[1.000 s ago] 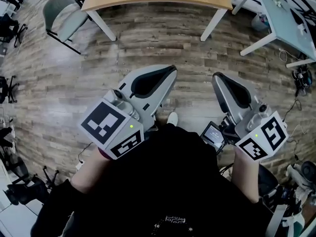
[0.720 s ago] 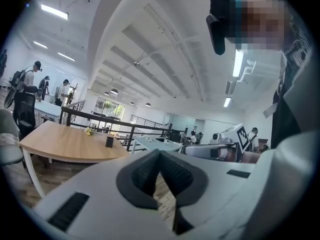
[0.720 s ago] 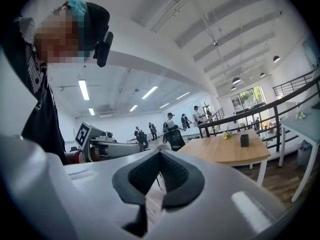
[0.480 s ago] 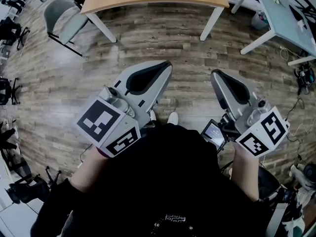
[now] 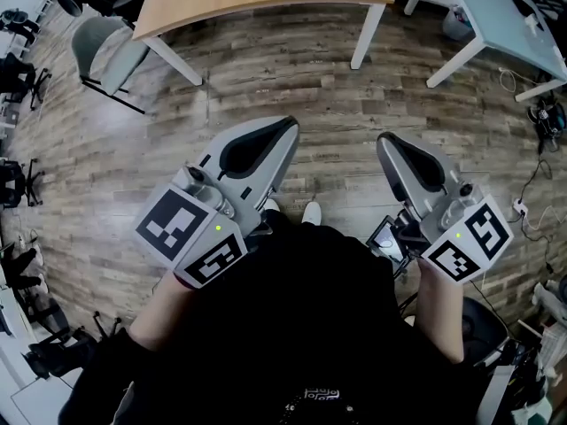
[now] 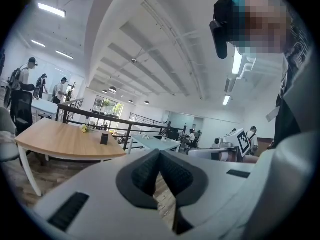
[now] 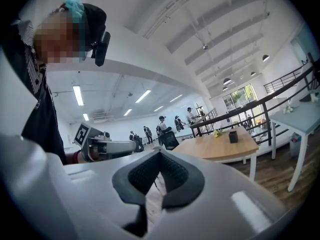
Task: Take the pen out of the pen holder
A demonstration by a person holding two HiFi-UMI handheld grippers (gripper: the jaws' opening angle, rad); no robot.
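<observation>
Left tool [image 6: 160,153] and right tool [image 7: 160,154] are closed, empty; a dark holder [image 6: 104,139] sits well ahead on the desk [image 6: 60,144]. Its unseen pen, likely light and slick, wants gripping high

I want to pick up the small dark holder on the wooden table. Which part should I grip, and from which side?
Probably grip the small dark holder across its side walls, coming level from the near table edge: it stands upright, and a yellow thing lies beside it. The right gripper is shut, so open it first. What it holds is too small to see.
</observation>
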